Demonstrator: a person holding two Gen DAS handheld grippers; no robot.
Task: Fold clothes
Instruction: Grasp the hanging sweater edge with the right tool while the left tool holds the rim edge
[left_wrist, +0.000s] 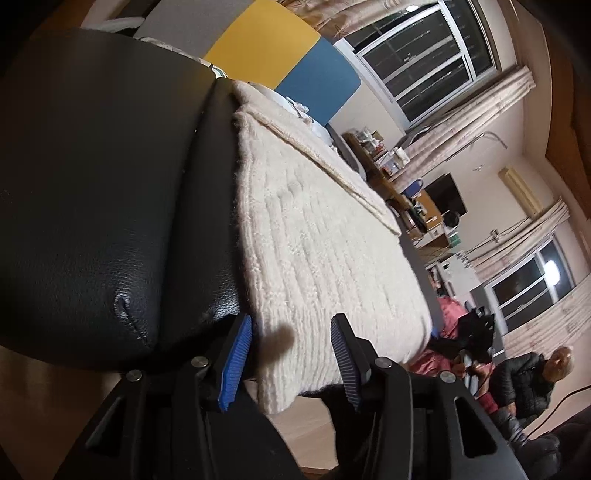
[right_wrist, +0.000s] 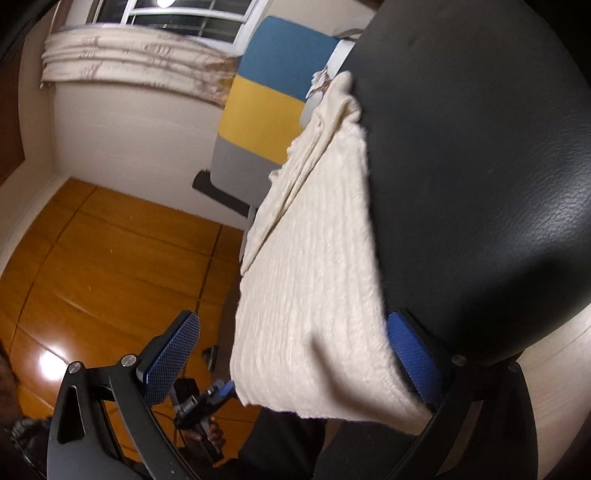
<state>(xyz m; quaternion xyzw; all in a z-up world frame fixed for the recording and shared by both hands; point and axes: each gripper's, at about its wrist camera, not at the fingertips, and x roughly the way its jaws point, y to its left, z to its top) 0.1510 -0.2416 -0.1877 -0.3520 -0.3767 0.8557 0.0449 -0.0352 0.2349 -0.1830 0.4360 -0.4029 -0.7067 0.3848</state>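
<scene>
A cream ribbed knit sweater (left_wrist: 314, 236), folded, lies on a black leather cushion (left_wrist: 103, 192). My left gripper (left_wrist: 291, 365) is open, its blue-padded fingers (left_wrist: 236, 362) standing either side of the sweater's near corner. In the right wrist view the same sweater (right_wrist: 317, 295) lies against the black cushion (right_wrist: 480, 184). My right gripper (right_wrist: 295, 362) is open wide around the sweater's near edge, one blue pad (right_wrist: 170, 358) free at the left, the other (right_wrist: 413, 358) tucked between sweater and cushion.
A blue, yellow and grey panel (right_wrist: 266, 110) stands behind the cushion. Wooden floor (right_wrist: 110, 258) lies at the left of the right wrist view. A cluttered desk (left_wrist: 406, 184), windows with curtains (left_wrist: 436, 55) and a seated person in black (left_wrist: 528, 380) fill the room behind.
</scene>
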